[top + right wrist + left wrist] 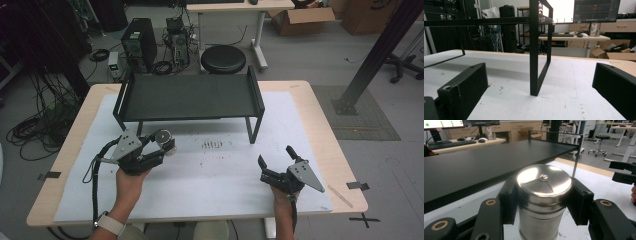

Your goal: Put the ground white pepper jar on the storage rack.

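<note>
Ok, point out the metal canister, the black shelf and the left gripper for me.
metal canister (543,181): left gripper view, on its shiny lid.
black shelf (190,95): high view, on its flat top.
left gripper (161,145): high view, between its fingertips, shut on the canister.

Light wooden table (320,125) covered by a white sheet (220,175) marked with dark scuffs. Floor: grey, with black cable bundles (35,127) at left. Beyond the table: round black stool (223,59), two black computer towers (139,42), a white-legged desk (235,7), open brown cardboard boxes (300,20). A black metal post (375,55) rises diagonally from a base plate at right. The gripper views show lit monitors (596,10), a black keyboard (449,144) on a wooden desk (574,38) and dark equipment racks (451,27). Lighting is dim and even
</note>
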A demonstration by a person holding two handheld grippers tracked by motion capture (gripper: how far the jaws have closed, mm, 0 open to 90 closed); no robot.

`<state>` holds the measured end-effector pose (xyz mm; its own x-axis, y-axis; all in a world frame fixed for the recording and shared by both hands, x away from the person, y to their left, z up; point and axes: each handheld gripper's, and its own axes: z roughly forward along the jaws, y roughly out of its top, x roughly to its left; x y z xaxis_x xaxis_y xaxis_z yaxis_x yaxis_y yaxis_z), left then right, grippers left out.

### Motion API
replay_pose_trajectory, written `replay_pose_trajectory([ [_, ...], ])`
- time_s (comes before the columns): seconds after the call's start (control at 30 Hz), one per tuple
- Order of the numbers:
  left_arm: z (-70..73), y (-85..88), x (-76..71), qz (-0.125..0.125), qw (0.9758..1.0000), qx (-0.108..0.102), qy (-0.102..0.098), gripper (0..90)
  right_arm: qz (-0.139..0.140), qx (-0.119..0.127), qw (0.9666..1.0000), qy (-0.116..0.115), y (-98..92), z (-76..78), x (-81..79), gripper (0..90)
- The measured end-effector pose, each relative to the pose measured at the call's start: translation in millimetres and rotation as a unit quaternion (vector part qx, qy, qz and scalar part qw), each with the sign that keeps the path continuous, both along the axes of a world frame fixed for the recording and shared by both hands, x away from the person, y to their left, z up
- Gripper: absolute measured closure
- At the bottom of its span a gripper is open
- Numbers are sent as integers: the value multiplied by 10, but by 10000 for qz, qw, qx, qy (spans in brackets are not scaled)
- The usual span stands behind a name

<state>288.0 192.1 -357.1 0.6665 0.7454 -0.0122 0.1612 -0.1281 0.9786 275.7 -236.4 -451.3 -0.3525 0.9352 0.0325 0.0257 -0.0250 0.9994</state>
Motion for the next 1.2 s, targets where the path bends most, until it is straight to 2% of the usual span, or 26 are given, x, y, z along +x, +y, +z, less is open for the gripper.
replay_pose_trajectory([
  [0.87,418,-99,187,-207,9995,-110,-193,492,8,40,10000,-5,-8,-1,-2,0],
  [1.1,544,-126,265,-222,9994,-92,-257,493,11,57,10000,-2,-11,-1,-3,0],
  [1.2,595,-118,306,-191,9993,-147,-277,493,11,65,10000,2,-12,-1,-3,0],
])
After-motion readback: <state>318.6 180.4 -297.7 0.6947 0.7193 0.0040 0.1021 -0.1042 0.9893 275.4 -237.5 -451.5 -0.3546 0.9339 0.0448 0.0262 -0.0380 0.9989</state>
